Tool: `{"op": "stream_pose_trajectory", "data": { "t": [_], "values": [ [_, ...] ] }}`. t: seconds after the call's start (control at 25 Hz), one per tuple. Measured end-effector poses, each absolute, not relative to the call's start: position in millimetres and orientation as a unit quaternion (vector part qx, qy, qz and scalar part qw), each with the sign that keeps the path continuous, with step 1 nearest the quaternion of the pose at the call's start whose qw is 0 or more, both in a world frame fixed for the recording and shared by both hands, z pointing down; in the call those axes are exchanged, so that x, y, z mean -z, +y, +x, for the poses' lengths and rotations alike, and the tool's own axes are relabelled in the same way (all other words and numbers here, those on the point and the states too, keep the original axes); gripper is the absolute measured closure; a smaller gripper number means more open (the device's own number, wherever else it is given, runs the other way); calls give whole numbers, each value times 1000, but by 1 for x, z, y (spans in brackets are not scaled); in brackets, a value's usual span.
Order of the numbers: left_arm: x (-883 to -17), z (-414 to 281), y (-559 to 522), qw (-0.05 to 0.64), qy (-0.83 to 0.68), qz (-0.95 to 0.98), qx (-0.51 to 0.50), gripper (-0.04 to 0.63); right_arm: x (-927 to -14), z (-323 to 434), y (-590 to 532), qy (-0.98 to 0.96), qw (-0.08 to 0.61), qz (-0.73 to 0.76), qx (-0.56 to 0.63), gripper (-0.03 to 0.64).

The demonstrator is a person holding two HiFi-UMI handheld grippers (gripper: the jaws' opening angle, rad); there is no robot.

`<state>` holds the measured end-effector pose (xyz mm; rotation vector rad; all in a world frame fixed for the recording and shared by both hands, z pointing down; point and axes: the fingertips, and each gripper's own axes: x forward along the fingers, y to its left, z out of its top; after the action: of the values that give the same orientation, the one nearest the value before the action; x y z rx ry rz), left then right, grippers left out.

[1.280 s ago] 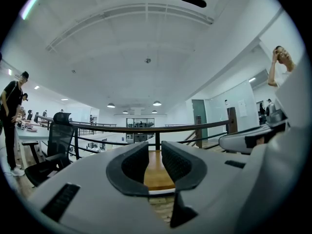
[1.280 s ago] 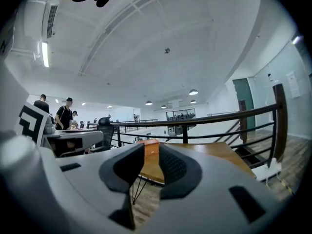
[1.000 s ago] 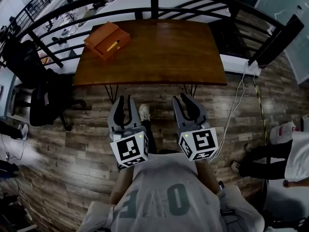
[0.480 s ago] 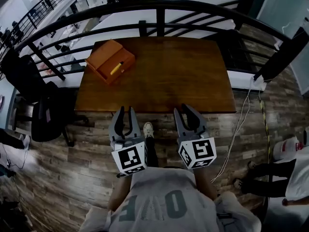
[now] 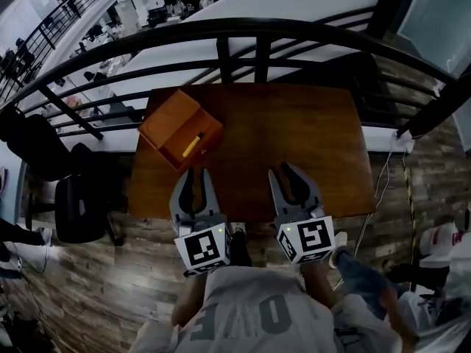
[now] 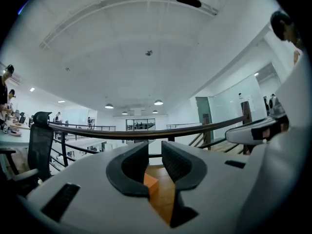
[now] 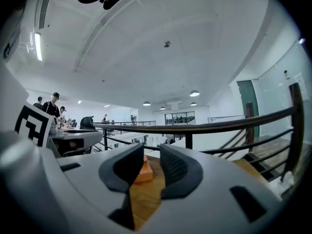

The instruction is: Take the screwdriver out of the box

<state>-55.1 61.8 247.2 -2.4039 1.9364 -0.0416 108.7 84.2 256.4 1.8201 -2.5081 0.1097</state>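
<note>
Screwdriver (image 5: 192, 146): only a yellow handle shows, tip unclear, lying in orange box (image 5: 165, 120) at counter's (image 5: 294, 138) far left | left gripper (image 5: 194, 175): jaws nearly together, empty, over near edge | right gripper (image 5: 287, 169): jaws likewise narrow, empty | gripper views: box half hidden behind jaws

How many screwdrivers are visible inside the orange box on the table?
1. The yellow screwdriver lies in the open orange box on the left part of the wooden table. More could hide behind its walls.
</note>
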Motion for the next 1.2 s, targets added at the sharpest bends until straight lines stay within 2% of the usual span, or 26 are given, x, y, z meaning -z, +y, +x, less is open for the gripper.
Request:
{"op": "stream_pose_trajectory", "data": {
  "t": [0.28,0.52,1.2],
  "values": [
    [-230,-52,-21,30,612,-790,18,508,-236,101,4,-805,41,591,-27,520],
    [-232,-58,-82,13,600,-800,8,508,-253,89,-59,-802,40,594,-40,520],
    [-236,-29,-117,-8,589,-808,32,508,-236,104,-98,-813,41,581,-21,520]
  ]
}}
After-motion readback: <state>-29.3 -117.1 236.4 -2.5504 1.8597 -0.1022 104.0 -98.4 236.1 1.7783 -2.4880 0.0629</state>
